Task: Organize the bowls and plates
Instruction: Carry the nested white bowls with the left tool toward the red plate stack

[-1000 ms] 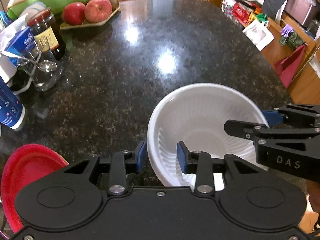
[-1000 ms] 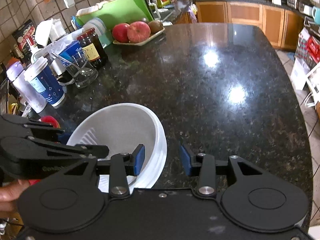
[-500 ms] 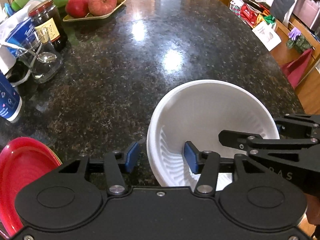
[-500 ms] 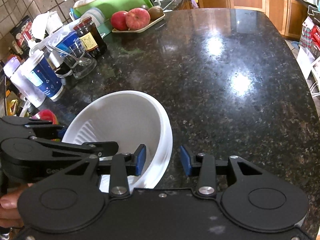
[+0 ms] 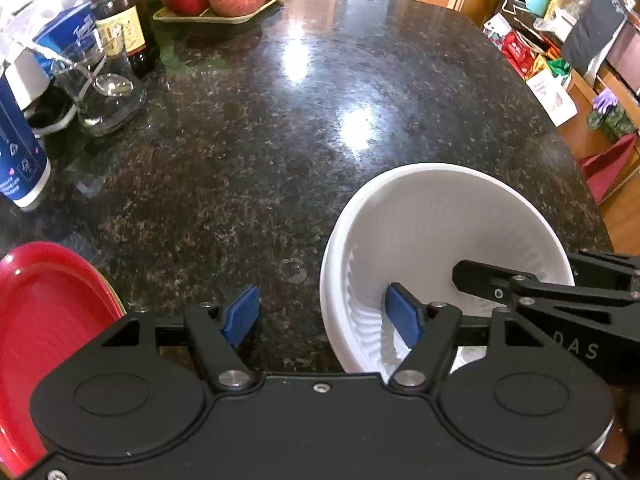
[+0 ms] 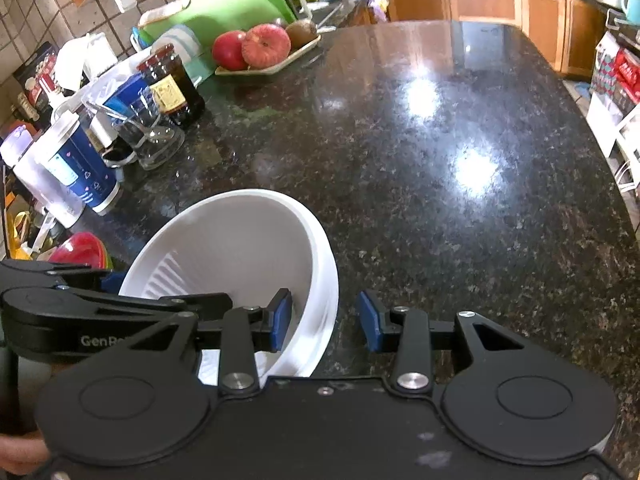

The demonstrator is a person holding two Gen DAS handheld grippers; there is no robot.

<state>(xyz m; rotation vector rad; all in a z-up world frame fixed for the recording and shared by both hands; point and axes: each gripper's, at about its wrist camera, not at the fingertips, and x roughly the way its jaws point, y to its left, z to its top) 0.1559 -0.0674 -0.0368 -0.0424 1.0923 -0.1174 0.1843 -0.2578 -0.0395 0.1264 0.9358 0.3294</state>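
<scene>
A white ribbed bowl (image 5: pixel 440 220) sits on the dark granite counter (image 5: pixel 260 140), near its front edge. My left gripper (image 5: pixel 322 316) straddles the bowl's left rim, one pad outside and one inside; its jaws are opening and neither pad touches the rim. My right gripper (image 6: pixel 325 320) straddles the opposite rim of the bowl (image 6: pixel 240 240), with a small gap showing at each pad. Each gripper also shows in the other's view: the right gripper (image 5: pixel 520 292) and the left gripper (image 6: pixel 120 308). A red plate (image 5: pixel 48 320) lies left of the bowl, on top of other coloured plates.
Along the counter's left side stand a blue-and-white cup (image 5: pixel 16 160), a glass with a spoon (image 5: pixel 104 96), a dark jar (image 5: pixel 120 20) and a tray of apples (image 5: pixel 220 4). The counter's curved edge (image 5: pixel 580 184) runs close to the bowl's right.
My left gripper's jaws have spread much wider around the bowl's left rim, and its view has rolled slightly. The right gripper and the bowl have stayed in place.
</scene>
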